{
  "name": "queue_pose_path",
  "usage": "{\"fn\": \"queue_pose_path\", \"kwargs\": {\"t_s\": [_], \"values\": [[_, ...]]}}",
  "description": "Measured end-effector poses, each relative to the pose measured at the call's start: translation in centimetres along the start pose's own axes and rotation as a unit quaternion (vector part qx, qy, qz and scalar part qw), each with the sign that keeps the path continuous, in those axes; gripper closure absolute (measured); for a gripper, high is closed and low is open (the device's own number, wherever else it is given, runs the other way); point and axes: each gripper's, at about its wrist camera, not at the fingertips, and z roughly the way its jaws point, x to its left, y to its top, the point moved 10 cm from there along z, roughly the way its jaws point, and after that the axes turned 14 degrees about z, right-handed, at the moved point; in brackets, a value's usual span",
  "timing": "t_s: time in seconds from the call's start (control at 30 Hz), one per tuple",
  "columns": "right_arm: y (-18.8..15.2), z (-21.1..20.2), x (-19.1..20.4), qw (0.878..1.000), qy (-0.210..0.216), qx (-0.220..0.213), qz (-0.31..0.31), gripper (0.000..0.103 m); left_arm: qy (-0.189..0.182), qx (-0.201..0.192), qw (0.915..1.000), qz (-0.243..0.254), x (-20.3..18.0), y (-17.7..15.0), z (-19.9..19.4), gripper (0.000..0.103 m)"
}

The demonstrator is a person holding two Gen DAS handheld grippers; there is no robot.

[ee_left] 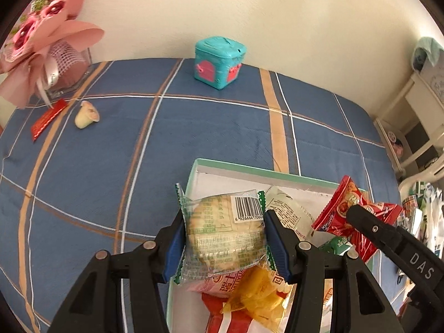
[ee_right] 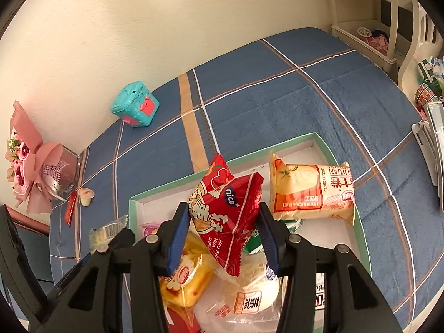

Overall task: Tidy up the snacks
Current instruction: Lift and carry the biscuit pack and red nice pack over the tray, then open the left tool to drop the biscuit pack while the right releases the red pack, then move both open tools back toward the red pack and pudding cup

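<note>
While left view hides it, orange bread pack [ee_right: 313, 194] shows right.

The left gripper [ee_left: 224, 238] was matte black plastic, its two angular arms pierced by triangular cut-outs and pinned with round silver rivets. Ribbed blue pads [ee_left: 174, 245] lined the fingertips. The right gripper [ee_right: 224, 234] had the same build; seen from the left wrist, its side bore pale "DAS" lettering.
</note>
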Motion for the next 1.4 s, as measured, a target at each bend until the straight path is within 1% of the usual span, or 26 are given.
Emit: {"fn": "queue_pose_path", "kwargs": {"t_s": [0.27,0.47,0.8,0.9,1.03,1.1,1.2,1.3,1.4], "values": [[-0.2,0.5,0.1,1.0,-0.018,0.007,-0.01,0.053,-0.006,0.015,0.9997,0.017,-0.7,-0.8,1.3,0.045],[-0.5,0.7,-0.2,0.999,-0.029,0.018,-0.01,0.052,-0.002,0.018,0.9985,0.052,-2.2,-1.1,1.4,0.045],[-1.1,0.8,-0.4,0.998,-0.047,0.029,-0.013,0.05,-0.002,0.024,0.9976,0.065,-2.9,-1.7,1.7,0.045],[-1.1,0.7,-0.4,0.998,-0.052,0.032,-0.015,0.049,-0.002,0.027,0.9975,0.065,-2.9,-1.9,2.0,0.043],[-1.2,0.8,-0.4,0.998,-0.056,0.037,-0.017,0.049,-0.002,0.03,0.9976,0.063,-2.9,-2.0,2.0,0.033],[-1.3,0.9,-0.4,0.997,-0.058,0.039,-0.02,0.046,-0.003,0.029,0.9976,0.063,-2.9,-1.9,1.9,0.032],[-1.5,0.8,-0.3,0.997,-0.058,0.042,-0.022,0.042,0.0,0.029,0.9974,0.067,-2.8,-1.9,1.7,0.028],[-1.6,0.6,-0.2,0.997,-0.06,0.042,-0.025,0.04,0.002,0.033,0.9974,0.065,-2.7,-1.9,1.4,0.025],[-1.6,0.2,-0.2,0.997,-0.061,0.041,-0.025,0.039,0.005,0.036,0.9976,0.059,-2.2,-2.0,1.1,0.02]]}}
